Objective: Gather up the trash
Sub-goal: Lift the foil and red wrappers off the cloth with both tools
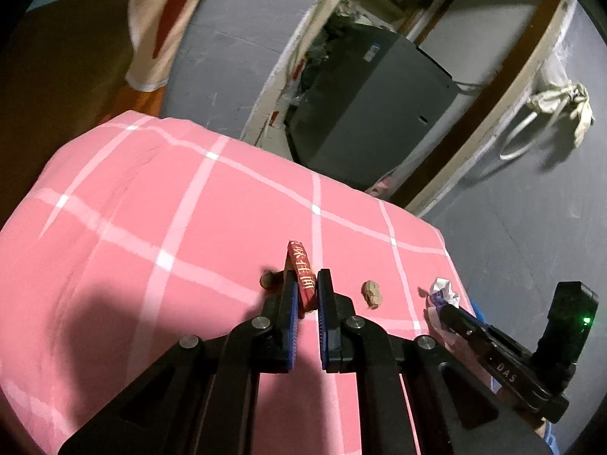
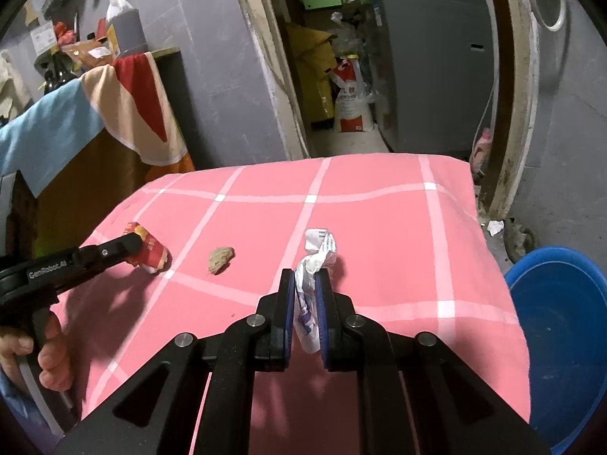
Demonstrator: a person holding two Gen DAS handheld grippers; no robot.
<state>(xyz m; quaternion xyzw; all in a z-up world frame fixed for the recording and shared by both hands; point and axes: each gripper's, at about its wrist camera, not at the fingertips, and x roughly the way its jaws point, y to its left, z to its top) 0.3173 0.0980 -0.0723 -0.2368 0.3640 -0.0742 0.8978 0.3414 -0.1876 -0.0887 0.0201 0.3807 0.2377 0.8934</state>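
Left wrist view: left gripper clamps red wrapper, right gripper clamps crumpled paper — thin pinches, either could slip mid-carry.

Pink checked sheet with white lines covers the counter. Grey washing machine stands in the doorway behind it, white-and-red sack on the floor to its left, yellow bag beside that. Blue basin on the floor at right. Cream-and-red towel draped over a dark cabinet at left, dark jug on top. Pale rag hangs on the grey wall. Scrap of white paper on the floor by the door frame.
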